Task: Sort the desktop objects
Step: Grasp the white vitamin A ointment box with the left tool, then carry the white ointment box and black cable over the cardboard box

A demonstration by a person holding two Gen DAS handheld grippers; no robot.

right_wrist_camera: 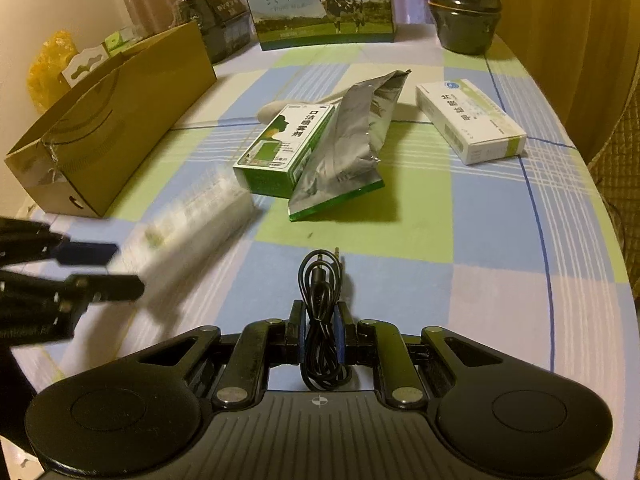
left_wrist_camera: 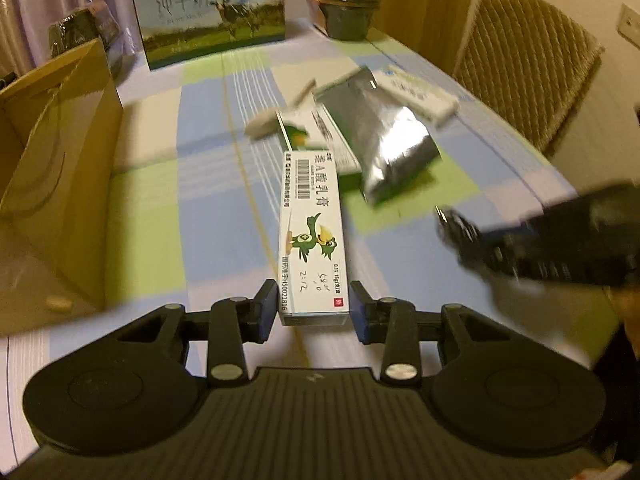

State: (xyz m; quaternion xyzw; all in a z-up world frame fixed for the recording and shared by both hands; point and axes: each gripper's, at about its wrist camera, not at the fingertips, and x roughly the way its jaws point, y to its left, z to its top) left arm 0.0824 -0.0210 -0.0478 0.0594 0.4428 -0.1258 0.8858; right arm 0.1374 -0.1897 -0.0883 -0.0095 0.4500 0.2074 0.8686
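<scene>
**Ointment carton and coiled cable, each held in one gripper above the checked tablecloth**

The ointment carton [left_wrist_camera: 313, 236], a long white box printed with a green bird, lies lengthwise between the fingers of the left gripper [left_wrist_camera: 313, 308]; its near end sits between the two blue pads, which appear to pinch it by its long sides, while its far end points toward the green box [left_wrist_camera: 320, 136] and the silver foil pouch [left_wrist_camera: 376, 136]. The right gripper [right_wrist_camera: 322, 320] is pressed together on a coiled black cable [right_wrist_camera: 321, 312], the loop and its plug projecting forward of the fingertips. The open cardboard box [right_wrist_camera: 120, 120] stands near the table's left edge and is, by judgement, the likely receptacle. To carry out this step well, the carton should be kept level and gripped near its end without twisting, then brought over the box's open top before the fingers part; the blur on both tools suggests motion, so each hand needs a path clear of the other. A white medicine box [right_wrist_camera: 472, 120] lies well apart, to the right of the pouch
</scene>
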